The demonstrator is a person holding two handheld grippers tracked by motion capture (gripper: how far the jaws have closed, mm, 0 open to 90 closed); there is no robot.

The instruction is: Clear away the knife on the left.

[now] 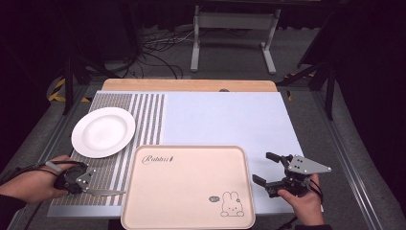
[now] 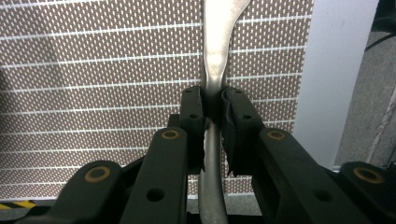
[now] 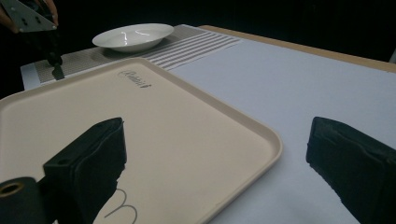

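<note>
**Left gripper closed on a metal utensil; right gripper wide open**

Your left gripper [image 2: 212, 109] has its jaws nearly together, pads clamped on the narrow neck of a metal utensil [image 2: 215, 51]; the handle runs back between the jaws, the wider end reaches ahead over the brown woven placemat [image 2: 93, 70]. In the high view it looks like a knife, tip lying just beside the tray's near left corner.

Your right gripper [image 1: 272, 173] stands wide open, holding nothing, jaws pointing at the tray's right edge.

Writing: the beige tray [image 1: 191, 172] reads "Rabbit" in script, with a rabbit drawing [image 1: 230, 205] near the right gripper.

White plate [image 1: 103, 132]: on the placemat, beyond the left gripper.
</note>
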